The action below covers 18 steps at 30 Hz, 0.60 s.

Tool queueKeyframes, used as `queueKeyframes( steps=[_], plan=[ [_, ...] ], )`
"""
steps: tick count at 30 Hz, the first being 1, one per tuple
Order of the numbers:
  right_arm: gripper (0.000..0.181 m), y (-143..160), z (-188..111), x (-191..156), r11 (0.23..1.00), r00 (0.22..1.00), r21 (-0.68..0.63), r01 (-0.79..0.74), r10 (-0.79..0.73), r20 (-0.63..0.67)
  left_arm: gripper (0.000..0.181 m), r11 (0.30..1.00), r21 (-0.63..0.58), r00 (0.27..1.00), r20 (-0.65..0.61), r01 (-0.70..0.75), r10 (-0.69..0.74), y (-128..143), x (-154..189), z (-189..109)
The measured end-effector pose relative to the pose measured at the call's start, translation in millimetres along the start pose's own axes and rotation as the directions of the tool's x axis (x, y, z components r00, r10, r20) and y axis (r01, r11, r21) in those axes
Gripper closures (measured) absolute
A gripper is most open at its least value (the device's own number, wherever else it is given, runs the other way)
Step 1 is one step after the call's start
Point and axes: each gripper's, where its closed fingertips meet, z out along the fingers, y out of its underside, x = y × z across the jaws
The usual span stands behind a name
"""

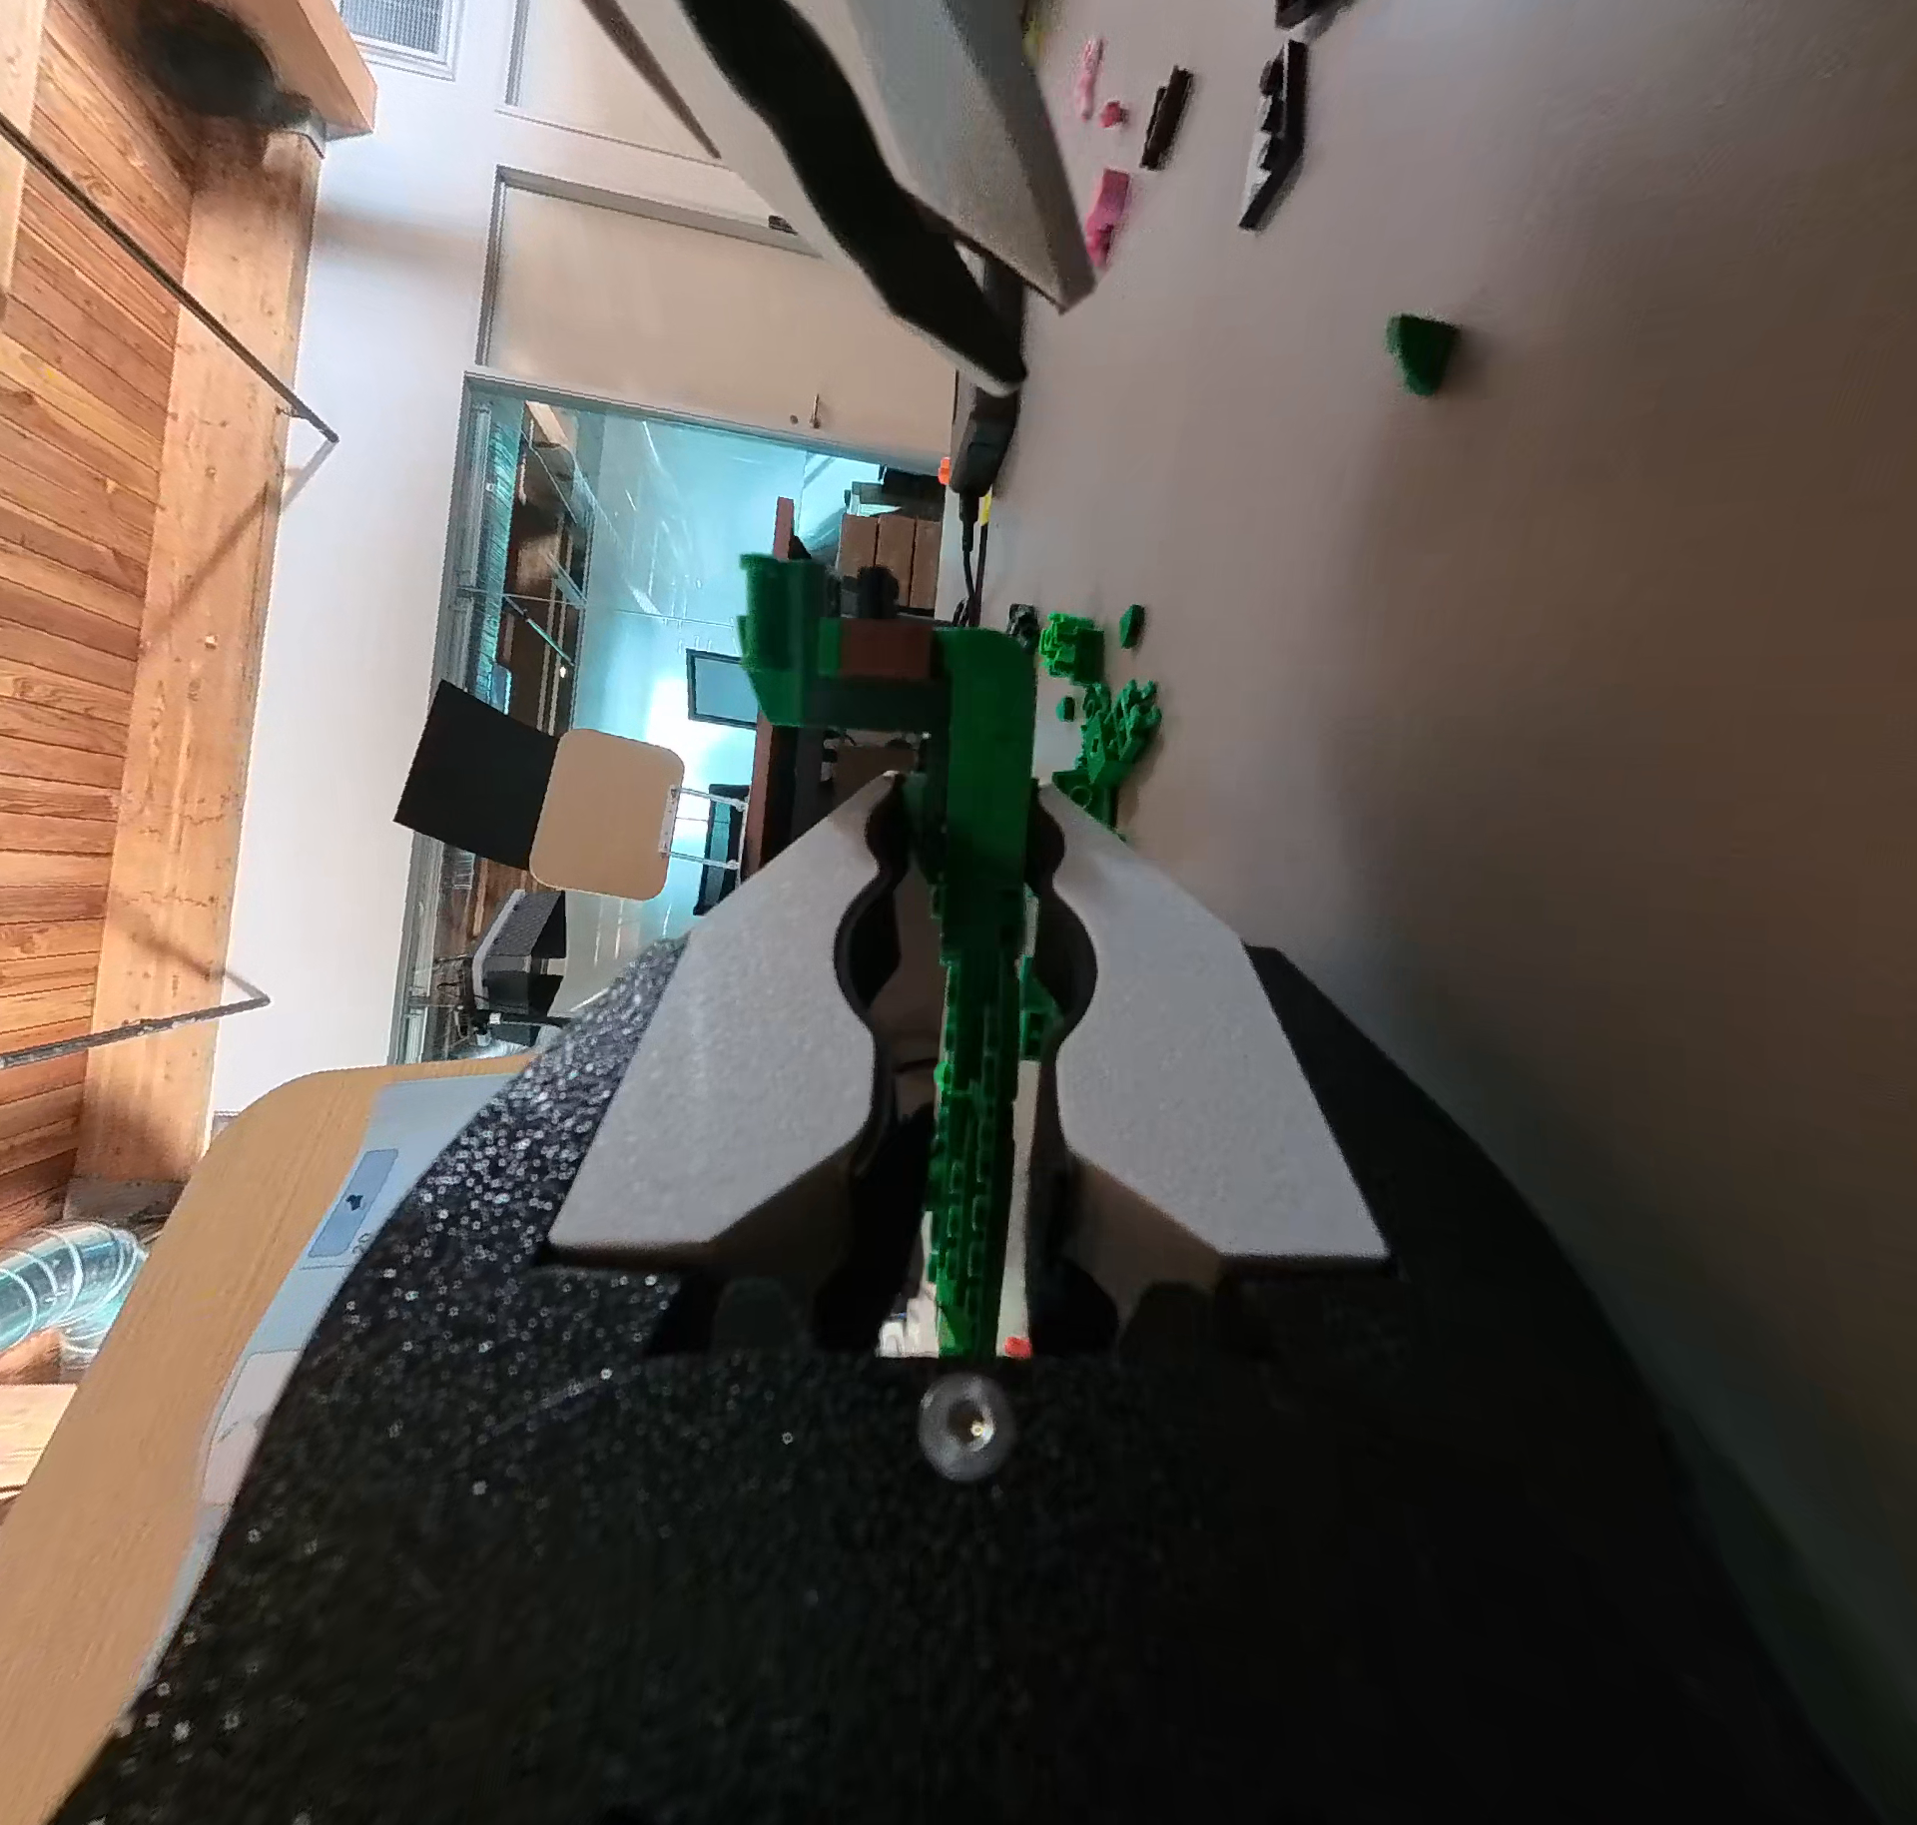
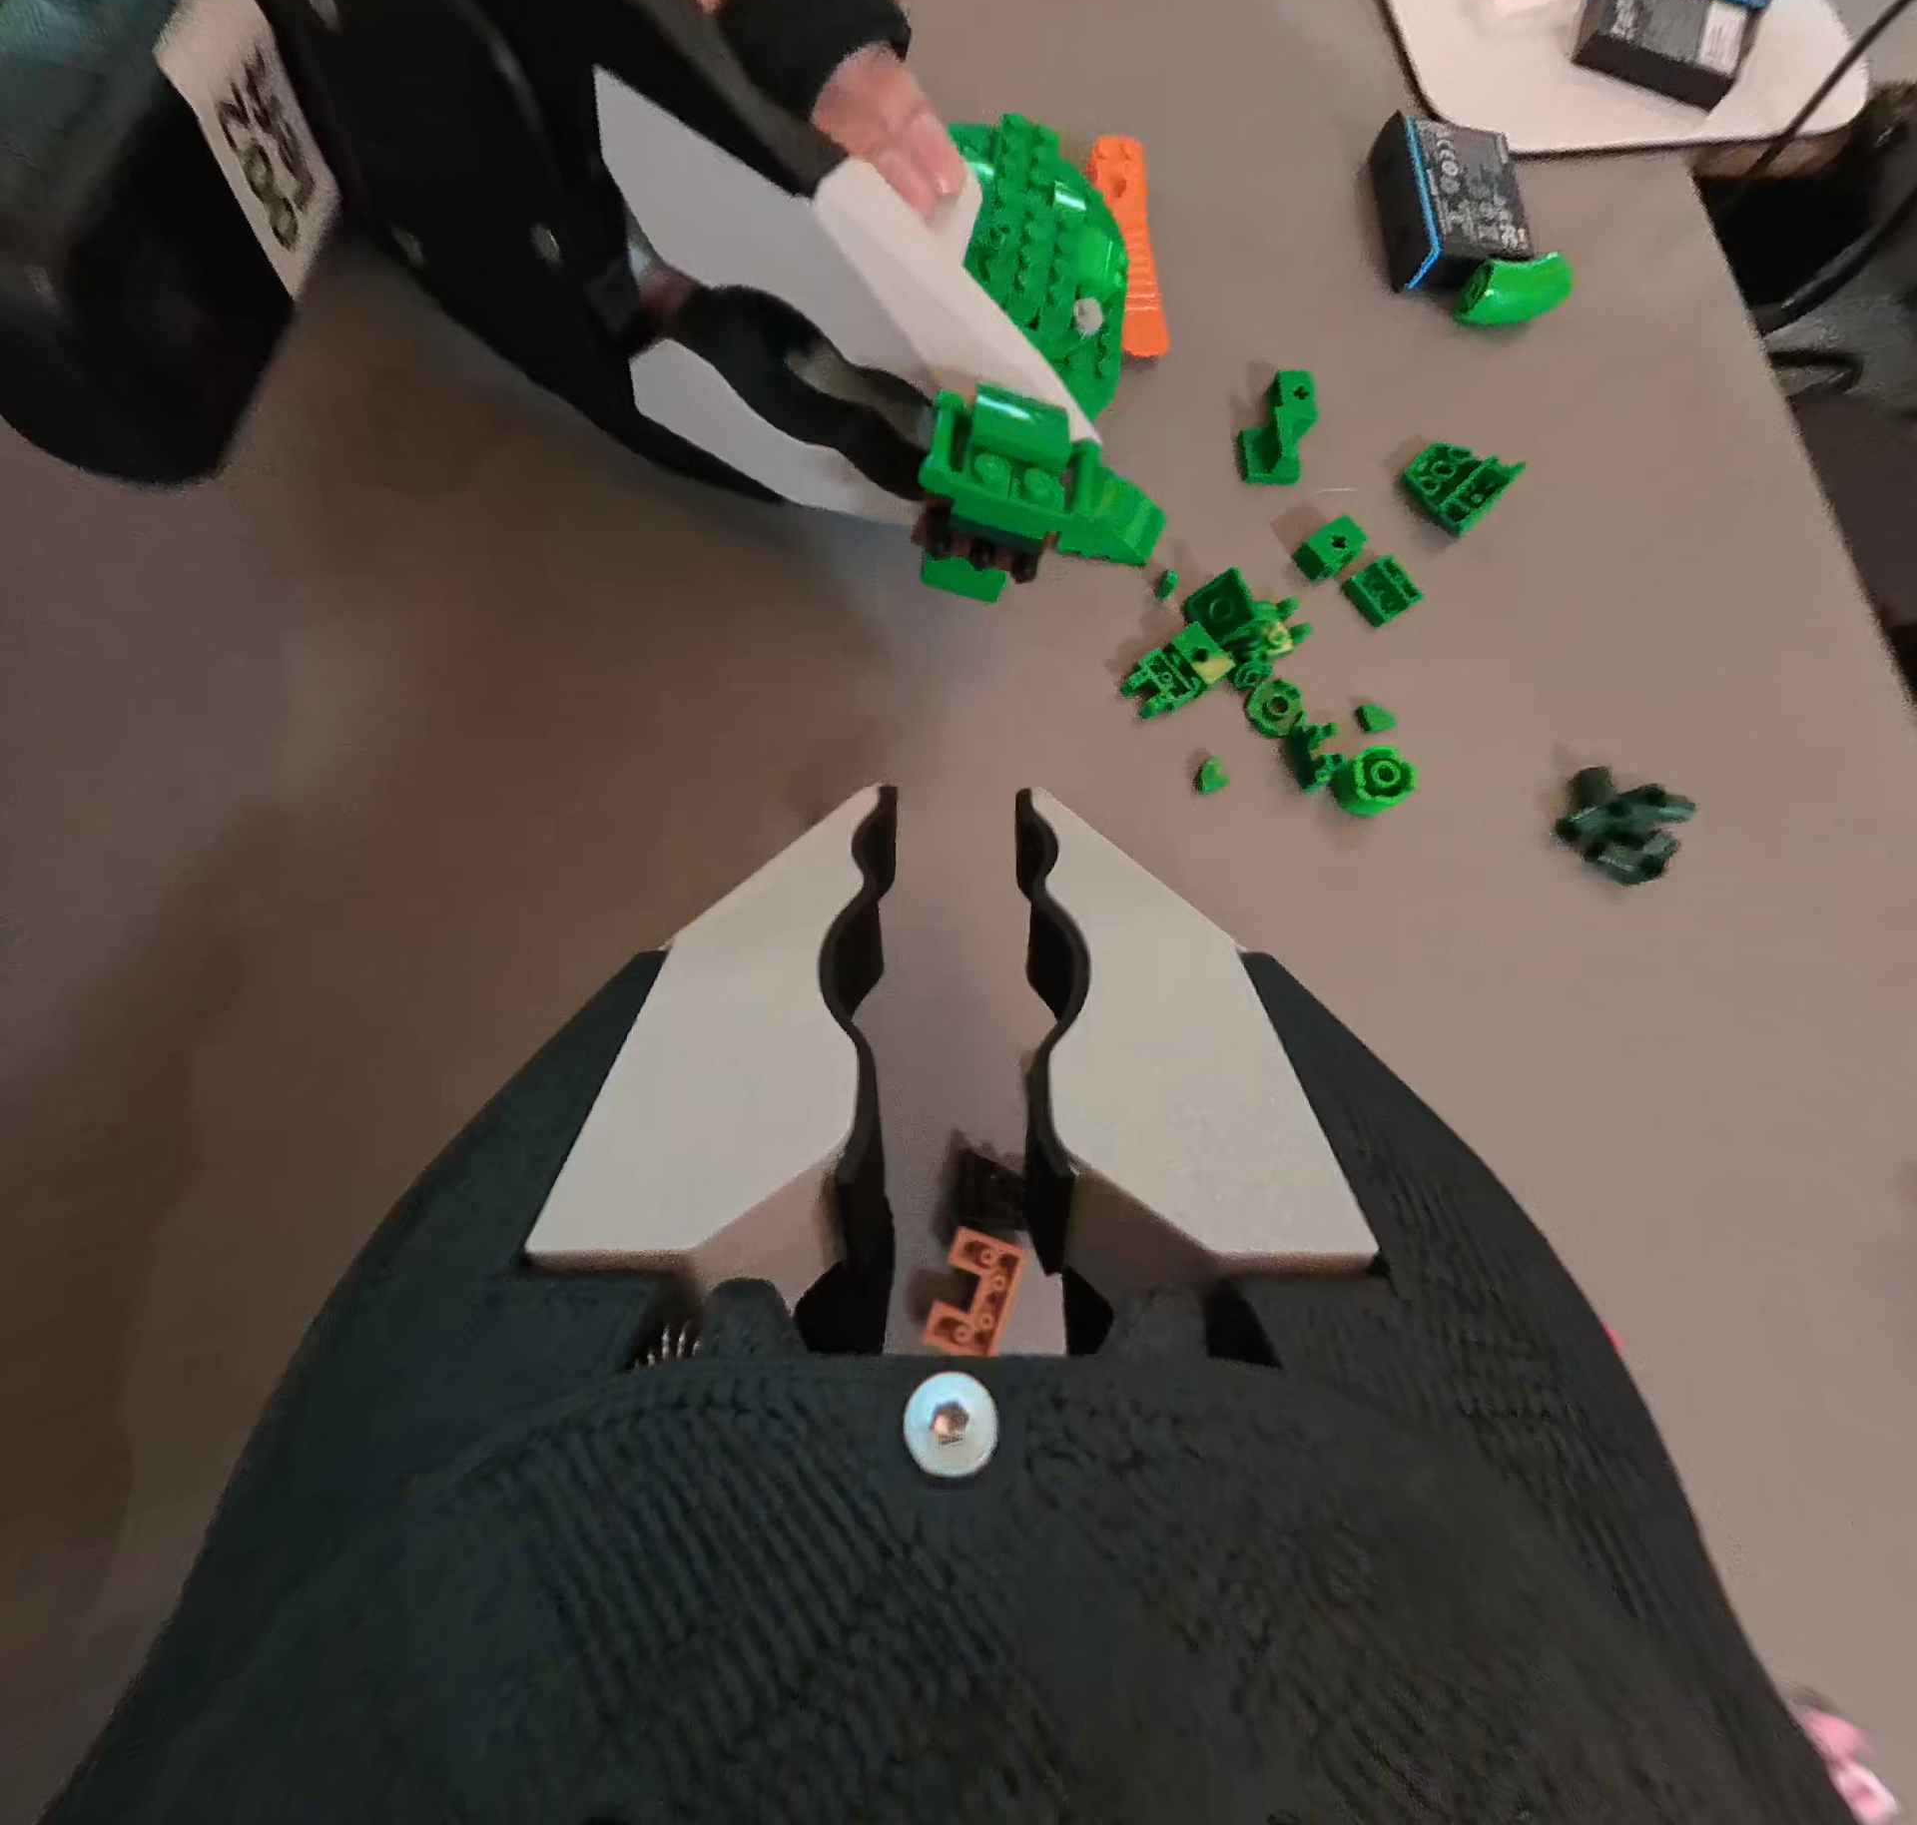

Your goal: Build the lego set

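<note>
My left gripper (image 1: 965, 795) is shut on a green lego assembly (image 1: 985, 707) with a brown and dark block at its far end, and holds it above the grey table (image 1: 1556, 634). In the right wrist view the left gripper (image 2: 1001, 473) shows at the upper left, gripping the same assembly (image 2: 1022, 494), with a hand (image 2: 892, 142) on it. My right gripper (image 2: 954, 800) is open and empty above the table, nearer than the assembly. One of its fingers (image 1: 965, 116) shows at the top of the left wrist view.
A round green studded build (image 2: 1048, 250) lies beside an orange brick separator (image 2: 1131, 250). Loose green pieces (image 2: 1255, 676) and dark green ones (image 2: 1623, 821) lie to the right. An orange piece (image 2: 975, 1298) lies under my right gripper. A black box (image 2: 1452, 199) stands at the far right.
</note>
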Motion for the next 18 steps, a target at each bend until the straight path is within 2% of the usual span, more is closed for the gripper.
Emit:
queueKeyframes(
  steps=[1,3,8,18],
  plan=[
    [0.160,-1,-1,-2,0.999,0.999,0.008,-0.033,0.033,0.028,0.162,1.000,0.000,1.000,-0.004,0.006,-0.006,0,0,0],
    [0.160,-1,-1,-9,0.998,0.995,-0.004,-0.065,0.065,0.072,0.163,1.000,0.000,1.000,-0.008,0.022,-0.022,1,0,0],
    [0.160,17,12,-23,0.991,0.994,-0.129,0.033,-0.020,0.103,0.162,1.000,-0.002,1.000,-0.005,0.016,-0.016,1,0,0],
    [0.172,23,26,-30,0.989,0.985,-0.143,-0.036,0.059,0.164,0.162,1.000,-0.006,1.000,-0.004,0.002,-0.002,1,1,1]
  ],
)
